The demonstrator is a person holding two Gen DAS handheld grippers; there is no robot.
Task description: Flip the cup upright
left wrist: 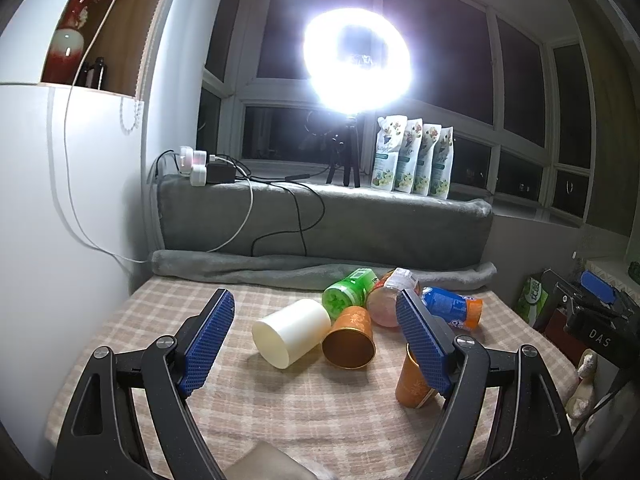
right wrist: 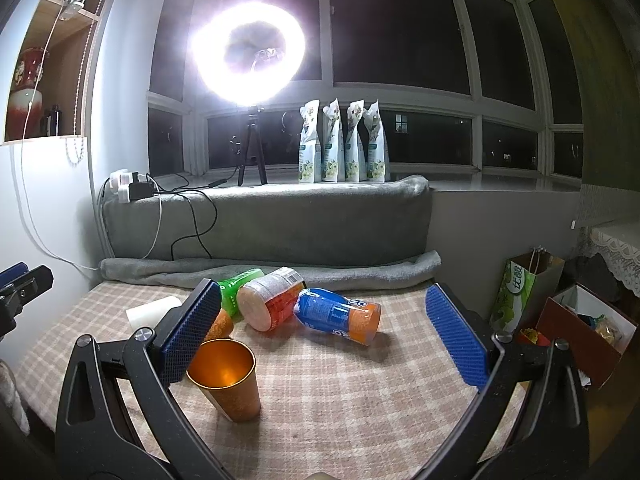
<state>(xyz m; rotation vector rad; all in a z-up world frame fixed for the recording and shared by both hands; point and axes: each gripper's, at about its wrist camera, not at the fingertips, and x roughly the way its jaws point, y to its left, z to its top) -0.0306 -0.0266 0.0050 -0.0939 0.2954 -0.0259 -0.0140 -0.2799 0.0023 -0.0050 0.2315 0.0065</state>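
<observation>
An orange cup (right wrist: 229,380) stands upright on the checked tablecloth (right wrist: 340,400), mouth up, just right of my right gripper's left finger; it also shows in the left wrist view (left wrist: 414,380), partly behind a blue pad. A second orange cup (left wrist: 350,338) lies on its side, mouth toward me, beside a cream cup (left wrist: 290,332) also on its side. My left gripper (left wrist: 320,340) is open, held above and before these two. My right gripper (right wrist: 332,340) is open and empty.
A green bottle (left wrist: 352,292), a pink-and-red jar (left wrist: 386,300) and a blue-orange bottle (left wrist: 452,308) lie in a cluster behind the cups. A grey cushion (left wrist: 320,220) with cables backs the table. A ring light (left wrist: 356,60) glares. Boxes and bags (right wrist: 520,292) stand at right.
</observation>
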